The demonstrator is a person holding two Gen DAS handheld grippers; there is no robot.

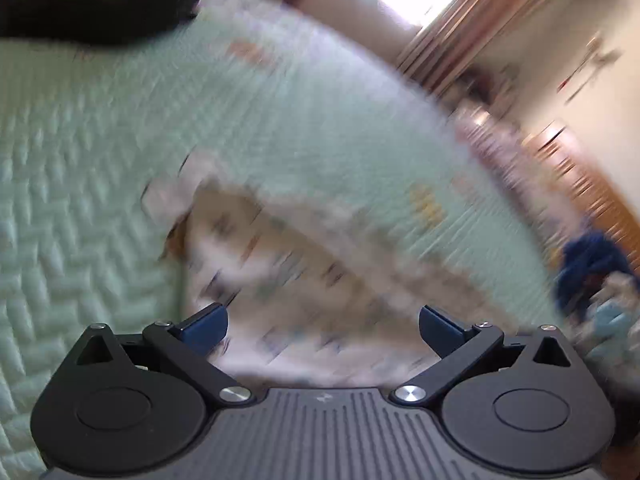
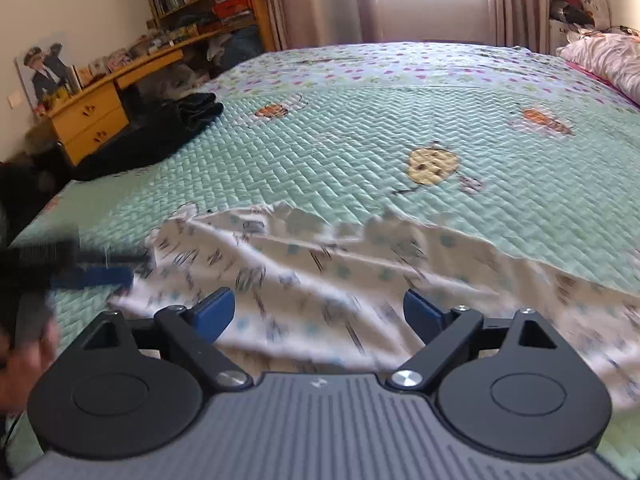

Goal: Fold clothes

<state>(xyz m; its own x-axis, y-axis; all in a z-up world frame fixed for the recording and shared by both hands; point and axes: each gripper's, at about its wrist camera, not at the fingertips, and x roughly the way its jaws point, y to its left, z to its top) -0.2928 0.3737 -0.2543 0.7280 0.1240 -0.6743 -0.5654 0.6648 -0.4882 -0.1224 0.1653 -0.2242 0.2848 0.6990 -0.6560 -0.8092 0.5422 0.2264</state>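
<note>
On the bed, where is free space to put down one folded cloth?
Free: green quilt beyond the white patterned garment, between the dark clothes at its left edge and the pink bedding far right. Crowded: near edge, under both open grippers.

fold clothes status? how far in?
Early. Done: a dark garment already looks folded at the bed's far left edge. In hand: nothing; both the left tongs and the right tongs are open over the crumpled white printed garment. Left: folding it.
</note>
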